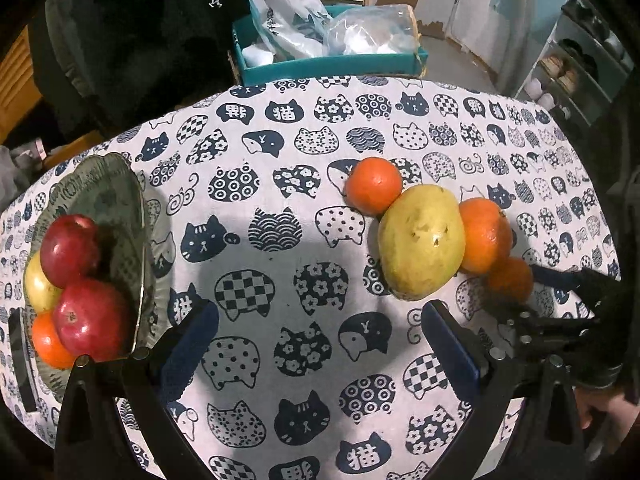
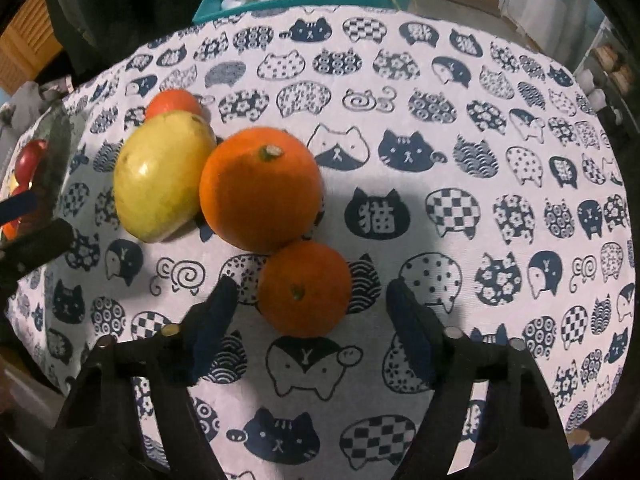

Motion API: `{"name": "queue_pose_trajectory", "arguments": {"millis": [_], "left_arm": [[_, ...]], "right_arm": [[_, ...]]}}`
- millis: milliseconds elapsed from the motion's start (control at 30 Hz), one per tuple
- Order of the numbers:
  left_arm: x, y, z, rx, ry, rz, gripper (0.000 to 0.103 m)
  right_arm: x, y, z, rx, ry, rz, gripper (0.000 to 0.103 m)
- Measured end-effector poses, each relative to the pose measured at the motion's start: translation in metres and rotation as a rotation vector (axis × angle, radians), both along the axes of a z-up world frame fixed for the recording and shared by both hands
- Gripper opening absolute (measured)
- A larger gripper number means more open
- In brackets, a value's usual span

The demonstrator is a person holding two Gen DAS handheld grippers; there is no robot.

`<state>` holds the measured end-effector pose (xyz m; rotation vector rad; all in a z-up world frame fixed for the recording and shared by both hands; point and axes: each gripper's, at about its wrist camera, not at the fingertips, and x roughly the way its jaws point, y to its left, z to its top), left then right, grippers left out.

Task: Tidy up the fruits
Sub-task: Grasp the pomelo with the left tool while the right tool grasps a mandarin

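**A:** Where are the fruits right now?

**B:** Four are loose on the worktop (image 2: 480, 80), on its cat-print cloth: a small orange (image 2: 305, 289) nearest my right tongs (image 2: 310, 320), a bigger orange (image 2: 260, 188) touching it just beyond, a yellow-green mango (image 2: 162, 176) pressed against the big one, and another orange (image 2: 174, 102) behind the mango. The rest sit in the grey dish (image 1: 108, 184) off to my left: two red apples (image 1: 70, 250), a yellowish fruit and an orange.

**A:** And your tongs?

**B:** My right tongs stand apart, one pad on each side of the small orange, neither one touching it yet. My left tongs (image 1: 320, 336) are wide apart over bare cloth, between the dish and the mango, holding nothing.

**A:** How do you expect that small orange to handle?

**B:** Light, round and fairly firm, I'd judge, with a skin that gives a little. It should roll easily, so a lopsided pinch could squirt it out. I'd take it across its widest part, pads level on opposite sides, stem end left alone.

**A:** Anything to watch?

**B:** It leans on the big orange, so lifting it may set that one rolling. The mango looks heavier and smoother, and probably bruises; I'd grip it across its narrow width, gently.
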<state>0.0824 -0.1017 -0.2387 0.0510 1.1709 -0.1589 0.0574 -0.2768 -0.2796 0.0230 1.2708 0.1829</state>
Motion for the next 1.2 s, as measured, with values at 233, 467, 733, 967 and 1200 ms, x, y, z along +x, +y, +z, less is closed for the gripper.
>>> {"name": "queue_pose_trajectory", "arguments": {"millis": [233, 467, 733, 967, 1200], "left_arm": [[0.010, -0.006, 0.001, -0.032, 0.003, -0.008, 0.102], [0.022, -0.015, -0.003, -0.082, 0.018, -0.015, 0.102], [0.027, -0.034, -0.012, -0.096, 0.042, -0.069, 0.102], [0.033, -0.042, -0.019, -0.120, 0.062, -0.087, 0.102], [0.041, -0.044, -0.029, -0.171, 0.093, -0.079, 0.101]], "right_arm": [[0.003, 0.004, 0.000, -0.001, -0.021, 0.014, 0.045], [0.003, -0.018, 0.010, -0.023, -0.045, -0.035, 0.044], [0.010, -0.043, 0.029, -0.054, -0.095, -0.076, 0.044], [0.014, -0.043, 0.034, -0.048, -0.115, -0.080, 0.044], [0.017, -0.048, 0.037, -0.031, -0.123, -0.089, 0.044]]}}
